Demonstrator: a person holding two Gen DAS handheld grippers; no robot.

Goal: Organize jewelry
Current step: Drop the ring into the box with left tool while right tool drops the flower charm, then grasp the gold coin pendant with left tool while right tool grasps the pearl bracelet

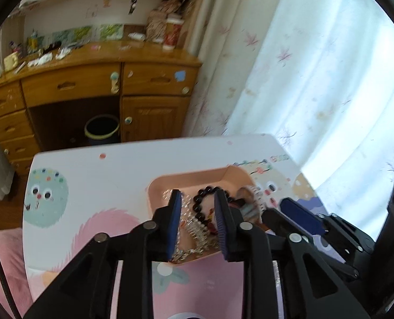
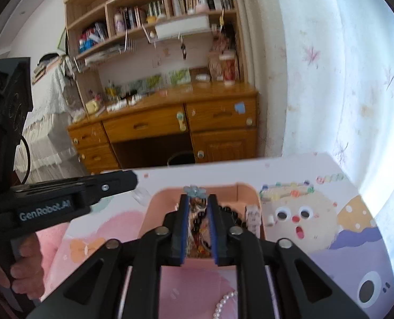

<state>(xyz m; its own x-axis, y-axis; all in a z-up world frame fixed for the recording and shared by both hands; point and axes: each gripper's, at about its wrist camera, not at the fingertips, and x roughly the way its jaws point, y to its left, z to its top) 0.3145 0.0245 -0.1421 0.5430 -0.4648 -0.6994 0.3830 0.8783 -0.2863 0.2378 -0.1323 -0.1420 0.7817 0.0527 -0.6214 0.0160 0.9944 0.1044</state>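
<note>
**Jewelry heaped in a pink tray, both grippers above it**

Jewelry [image 1: 197, 220] lies tangled in a shallow pink tray [image 1: 191, 176] at the lower centre of both views. Nearest the right wrist camera, a pearl strand [image 2: 225, 303] lies on the table at the bottom edge of the frame, outside the tray. The right gripper [image 2: 198, 199] hangs over the tray with its blue-padded jaws a little apart and nothing clamped between them; beads and small charms show through the gap. The left gripper [image 1: 197, 195] is also over the tray, its jaws spread wider, with a silver chain [image 1: 197, 232] and a bracelet of black beads [image 1: 201, 199] seen between them, neither one gripped. A white watch band [image 2: 252, 216] lies along the tray's right side, and a pale blue flower piece [image 2: 195, 191] sits at its far rim. The tray rests on a white table [image 1: 90, 175] printed with cartoon faces. Beyond the table, in the upper left of the frame, stands a wooden desk [image 1: 96, 79], with a dark bin [image 1: 101, 129] under it. A pale curtain [image 1: 316, 66] fills the right side.
</note>
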